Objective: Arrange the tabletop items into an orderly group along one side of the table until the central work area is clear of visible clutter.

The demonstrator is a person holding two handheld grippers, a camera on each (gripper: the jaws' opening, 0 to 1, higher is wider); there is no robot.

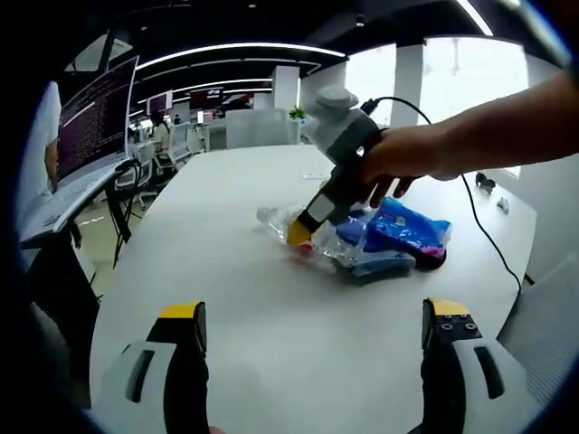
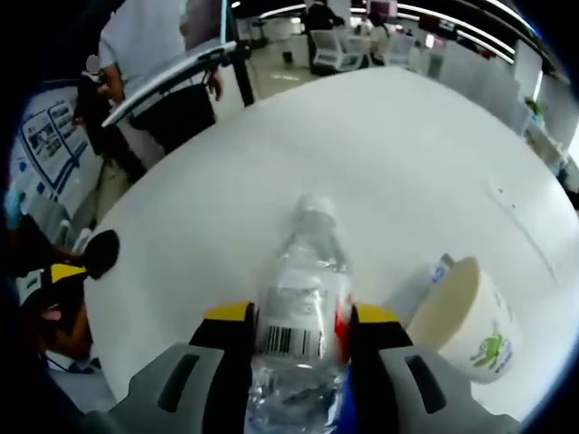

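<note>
Gripping a clear water bottle (image 2: 300, 316) between its 2 jaws at lower centre, the right gripper (image 2: 298, 318) works beside a paper cup (image 2: 470, 321); the left gripper (image 1: 312, 316) hangs wide open, empty, over the white table (image 1: 271, 298)

Clear plastic water bottle (image 2: 303, 298), white barcode label, lies on its side on the white table (image 2: 398, 154), cap pointing far. Paper cup (image 2: 466, 316) on its side just right. Blue snack bag (image 1: 407, 228) beside them.
</note>
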